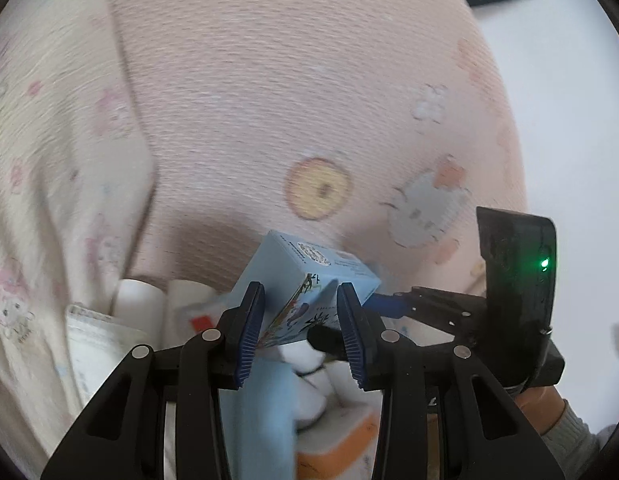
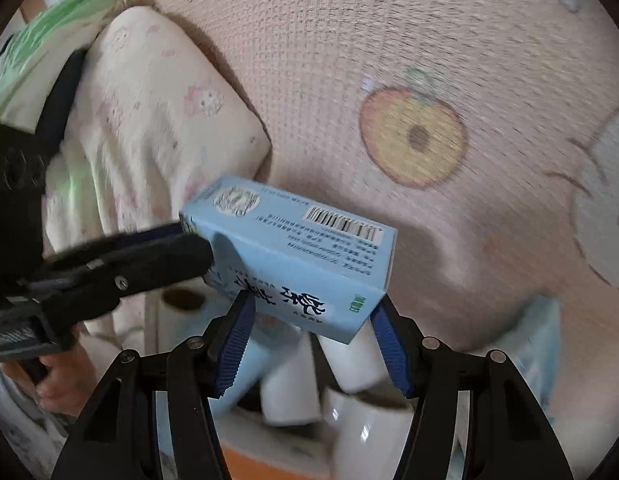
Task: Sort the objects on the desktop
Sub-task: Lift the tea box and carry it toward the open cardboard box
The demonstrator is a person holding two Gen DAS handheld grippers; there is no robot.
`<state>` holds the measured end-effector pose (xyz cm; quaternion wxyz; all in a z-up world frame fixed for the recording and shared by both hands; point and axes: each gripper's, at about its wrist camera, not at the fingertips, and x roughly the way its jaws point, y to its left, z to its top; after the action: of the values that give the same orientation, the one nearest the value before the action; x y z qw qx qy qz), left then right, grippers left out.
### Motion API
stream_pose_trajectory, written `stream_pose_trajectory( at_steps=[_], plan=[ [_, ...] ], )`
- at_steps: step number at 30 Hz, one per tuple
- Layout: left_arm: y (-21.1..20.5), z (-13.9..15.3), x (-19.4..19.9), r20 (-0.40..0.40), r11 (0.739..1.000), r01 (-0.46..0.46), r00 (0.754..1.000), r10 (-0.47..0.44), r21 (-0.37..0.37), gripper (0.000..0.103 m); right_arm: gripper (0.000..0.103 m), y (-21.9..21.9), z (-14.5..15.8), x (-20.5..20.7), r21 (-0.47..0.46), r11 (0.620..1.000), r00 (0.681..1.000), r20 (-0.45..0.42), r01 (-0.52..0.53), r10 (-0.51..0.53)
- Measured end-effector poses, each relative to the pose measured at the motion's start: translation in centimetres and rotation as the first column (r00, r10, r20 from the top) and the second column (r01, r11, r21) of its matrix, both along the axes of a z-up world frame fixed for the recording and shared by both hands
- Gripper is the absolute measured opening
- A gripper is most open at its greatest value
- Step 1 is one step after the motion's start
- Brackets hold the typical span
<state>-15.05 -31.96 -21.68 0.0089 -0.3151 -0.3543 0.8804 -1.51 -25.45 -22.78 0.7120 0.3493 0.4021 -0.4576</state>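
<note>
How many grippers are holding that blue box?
2. The left gripper clamps one end of the blue box; the right gripper straddles the other end.

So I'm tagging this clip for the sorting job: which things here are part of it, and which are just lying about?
In the job:
- blue box, held by both claws
- left claw
- right claw
- white rolls below
- orange bin

Lying about:
- pink cartoon blanket
- cream pillow
- green bag
</note>
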Motion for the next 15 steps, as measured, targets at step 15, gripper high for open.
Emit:
stream_pose_trajectory(
  at_steps=[15],
  plan=[
    [10.5,6.4,5.3,-0.02,0.971,0.164,0.985,-0.17,-0.174,0.041,0.056,10.2,3.1,-4.2,-0.047,0.993,0.994,0.044,0.107,-0.105]
  ],
)
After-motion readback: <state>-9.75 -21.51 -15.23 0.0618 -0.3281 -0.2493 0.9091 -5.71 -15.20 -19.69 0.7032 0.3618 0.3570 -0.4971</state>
